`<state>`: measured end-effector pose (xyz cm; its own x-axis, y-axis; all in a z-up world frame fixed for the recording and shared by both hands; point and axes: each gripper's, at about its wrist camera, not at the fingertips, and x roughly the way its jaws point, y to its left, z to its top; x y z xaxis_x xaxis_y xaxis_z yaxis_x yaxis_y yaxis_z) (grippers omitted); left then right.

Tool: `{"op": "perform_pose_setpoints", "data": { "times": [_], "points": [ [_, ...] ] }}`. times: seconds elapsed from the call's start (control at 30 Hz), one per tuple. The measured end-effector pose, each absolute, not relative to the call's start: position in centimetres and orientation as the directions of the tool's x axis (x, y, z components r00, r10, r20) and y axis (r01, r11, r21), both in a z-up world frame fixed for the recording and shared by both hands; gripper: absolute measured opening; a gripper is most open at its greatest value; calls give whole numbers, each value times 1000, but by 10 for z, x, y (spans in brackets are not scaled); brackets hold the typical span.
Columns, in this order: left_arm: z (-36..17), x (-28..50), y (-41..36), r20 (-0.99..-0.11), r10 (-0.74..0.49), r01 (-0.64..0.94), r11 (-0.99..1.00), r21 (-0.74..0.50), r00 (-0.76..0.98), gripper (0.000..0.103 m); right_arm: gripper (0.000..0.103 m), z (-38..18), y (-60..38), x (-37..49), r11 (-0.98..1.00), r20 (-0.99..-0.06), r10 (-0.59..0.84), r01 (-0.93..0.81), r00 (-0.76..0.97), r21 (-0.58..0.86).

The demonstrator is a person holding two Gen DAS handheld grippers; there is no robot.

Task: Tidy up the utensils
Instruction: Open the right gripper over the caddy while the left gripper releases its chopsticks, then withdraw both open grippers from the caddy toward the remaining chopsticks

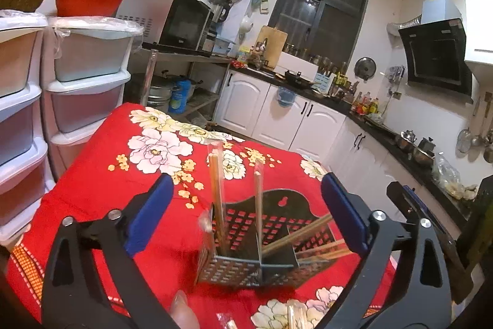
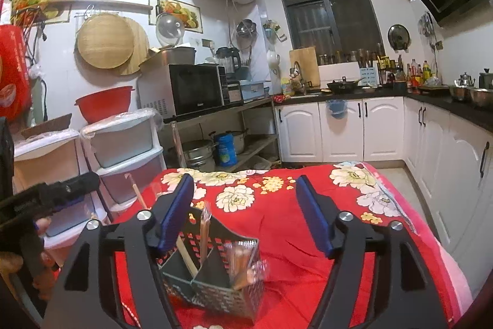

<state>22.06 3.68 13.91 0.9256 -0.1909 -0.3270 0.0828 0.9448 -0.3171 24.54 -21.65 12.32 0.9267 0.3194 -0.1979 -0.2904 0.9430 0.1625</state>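
- Right, we have the perforated metal utensil caddy standing on the red flowered cloth that covers the bench, and everything is placed from that caddy.
- Our left gripper hangs just in front of the caddy, its blue fingers spread wide to either side with nothing pressed between them.
- Our right gripper sits on the caddy's other side, fingers likewise apart and empty.
- Inside the caddy we see wrapped chopsticks standing nearly upright in one compartment, a second stick upright at the divider, and several more chopsticks leaning out over the far edge.
- From the right wrist view, another wrapped bundle rests in the near compartment.
- We judge this a release step: pieces delivered, both grippers free.
- Just in front of the caddy, at the bottom of the left view, more wrapped utensils lie on the cloth.
- Next we would need to drop to those, close on one, and lift it over the rim without knocking the leaning sticks.
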Motion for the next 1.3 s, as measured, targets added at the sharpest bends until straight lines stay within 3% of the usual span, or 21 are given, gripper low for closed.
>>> {"op": "perform_pose_setpoints", "data": {
  "times": [0.7,1.3],
  "points": [
    [116,168,50,-355,-206,76,934,-348,912,91,83,109,-229,195,951,-261,302,-269,917,156],
    [86,137,67,-421,-183,29,938,-346,889,91,84,82,-210,171,944,-362,329,-316,872,96]
  ]
}}
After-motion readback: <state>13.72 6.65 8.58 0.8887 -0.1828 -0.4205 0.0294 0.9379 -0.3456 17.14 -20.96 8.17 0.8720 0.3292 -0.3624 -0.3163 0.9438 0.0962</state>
